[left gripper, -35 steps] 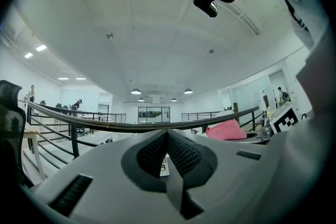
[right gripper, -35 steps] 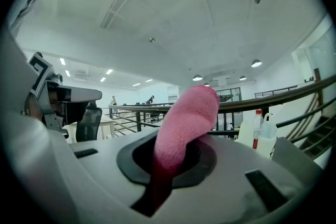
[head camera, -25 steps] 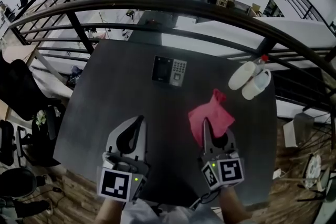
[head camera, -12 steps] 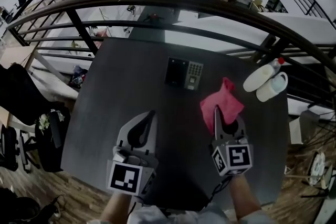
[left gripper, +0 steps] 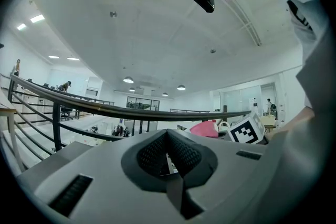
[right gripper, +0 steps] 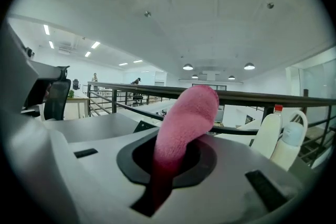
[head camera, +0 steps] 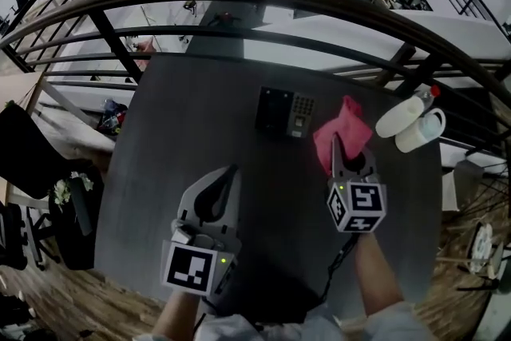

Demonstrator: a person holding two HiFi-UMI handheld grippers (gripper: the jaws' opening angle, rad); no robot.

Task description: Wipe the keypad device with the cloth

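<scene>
**Pink cloth poised beside keypad device**

The right gripper (head camera: 348, 156), jaws clamped on the pink cloth (head camera: 343, 130), holds it just right of the keypad device (head camera: 284, 112), which lies flat on the dark table (head camera: 192, 124). The left gripper (head camera: 226, 176), jaws together and empty, hangs nearer the person. A clean wipe likely means draping the cloth over the device and sweeping lightly, so the device doesn't slide.

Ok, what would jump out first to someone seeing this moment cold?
The pink cloth stands out most, pinched in the right tongs over the far right part of the dark table, just right of the keypad device. The left tongs are shut and empty, nearer the person. A white bottle and a white jug stand at the table's far right edge.
</scene>
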